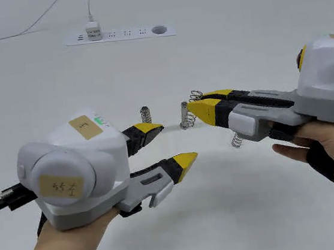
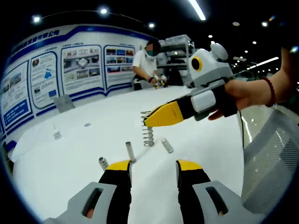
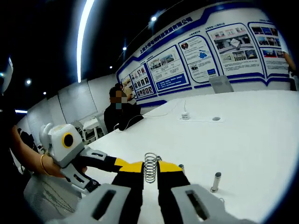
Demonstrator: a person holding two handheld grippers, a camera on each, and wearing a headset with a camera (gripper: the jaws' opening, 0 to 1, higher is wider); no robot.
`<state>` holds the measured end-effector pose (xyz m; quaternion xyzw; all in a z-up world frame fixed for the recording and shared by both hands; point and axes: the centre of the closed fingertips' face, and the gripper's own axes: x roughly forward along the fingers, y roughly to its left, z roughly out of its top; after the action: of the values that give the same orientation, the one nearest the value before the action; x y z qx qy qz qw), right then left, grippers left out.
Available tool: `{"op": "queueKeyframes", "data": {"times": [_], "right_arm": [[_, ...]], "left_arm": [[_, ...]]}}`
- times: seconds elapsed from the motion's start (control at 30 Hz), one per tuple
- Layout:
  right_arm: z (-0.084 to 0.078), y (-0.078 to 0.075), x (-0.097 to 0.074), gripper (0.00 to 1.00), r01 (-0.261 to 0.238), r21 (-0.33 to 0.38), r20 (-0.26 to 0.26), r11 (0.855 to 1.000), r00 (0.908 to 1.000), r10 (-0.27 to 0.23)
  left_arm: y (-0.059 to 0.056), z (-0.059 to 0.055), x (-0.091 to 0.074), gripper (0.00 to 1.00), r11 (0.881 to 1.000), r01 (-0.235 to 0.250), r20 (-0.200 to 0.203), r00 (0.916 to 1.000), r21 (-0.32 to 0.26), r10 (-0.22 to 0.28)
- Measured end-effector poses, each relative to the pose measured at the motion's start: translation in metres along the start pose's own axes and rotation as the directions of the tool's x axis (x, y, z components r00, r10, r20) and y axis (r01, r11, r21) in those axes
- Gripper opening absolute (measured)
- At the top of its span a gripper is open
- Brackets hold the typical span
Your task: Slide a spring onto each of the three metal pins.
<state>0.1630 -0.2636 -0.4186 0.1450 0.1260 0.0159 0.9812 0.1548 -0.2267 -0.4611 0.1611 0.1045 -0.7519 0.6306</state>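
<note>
Spring point(image 1: 236, 140) lies loose on surface point(image 1: 237, 213), mid-area, beneath right tongs point(image 1: 195, 106). Left tongs point(image 1: 168, 143) gape wide, empty. Right tongs pinch second spring point(image 3: 150, 167) just beside bare pin point(image 1: 184, 114). Coil-covered pin point(image 1: 146, 114) leftward. Power strip point(image 1: 120, 34) along far edge.

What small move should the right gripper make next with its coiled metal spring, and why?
Probably shift the right gripper sideways until the coiled metal spring clamped in its yellow-tipped jaws hangs over the bare upright metal pin; the spring now sits beside that pin, not above it.
</note>
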Motion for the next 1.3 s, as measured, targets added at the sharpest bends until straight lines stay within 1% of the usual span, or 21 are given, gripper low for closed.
{"op": "queueKeyframes", "data": {"times": [0.13,0.2,0.37,0.57,0.63,0.8,1.03,1.3], "right_arm": [[0.003,-0.008,0.004,0.11,0.024,-0.067,-0.012,0.997,0.9996,-0.025],[0.005,-0.011,0.006,0.11,0.032,-0.089,-0.015,0.995,0.9993,-0.034],[0.008,-0.02,0.012,0.11,0.049,-0.115,-0.015,0.992,0.9986,-0.051],[0.009,-0.03,0.021,0.11,0.067,-0.146,-0.019,0.987,0.9973,-0.07],[0.009,-0.035,0.024,0.11,0.073,-0.152,-0.024,0.986,0.9967,-0.078],[0.006,-0.042,0.031,0.11,0.085,-0.157,-0.035,0.984,0.9951,-0.092],[0.001,-0.052,0.036,0.11,0.101,-0.161,-0.049,0.982,0.9927,-0.11],[-0.005,-0.057,0.04,0.11,0.109,-0.167,-0.065,0.98,0.9904,-0.122]], "left_arm": [[0.001,-0.002,-0.001,0.42,1.0,-0.007,-0.007,0.9999,-0.007,0.007],[0.001,-0.004,-0.001,0.44,1.0,-0.008,-0.011,0.9999,-0.013,0.008],[-0.001,-0.006,-0.001,0.47,0.999,0.0,-0.011,0.9999,-0.032,0.0],[-0.001,-0.008,-0.001,0.49,0.999,0.0,-0.013,0.9999,-0.042,-0.001],[-0.001,-0.008,-0.001,0.48,0.999,0.001,-0.011,0.9999,-0.051,-0.001],[-0.002,-0.008,-0.001,0.48,0.999,0.008,-0.01,0.9999,-0.049,-0.009],[-0.003,-0.01,0.0,0.49,0.998,0.01,-0.014,0.9998,-0.055,-0.011],[-0.006,-0.014,0.0,0.53,0.997,0.016,-0.031,0.9994,-0.075,-0.018]]}}
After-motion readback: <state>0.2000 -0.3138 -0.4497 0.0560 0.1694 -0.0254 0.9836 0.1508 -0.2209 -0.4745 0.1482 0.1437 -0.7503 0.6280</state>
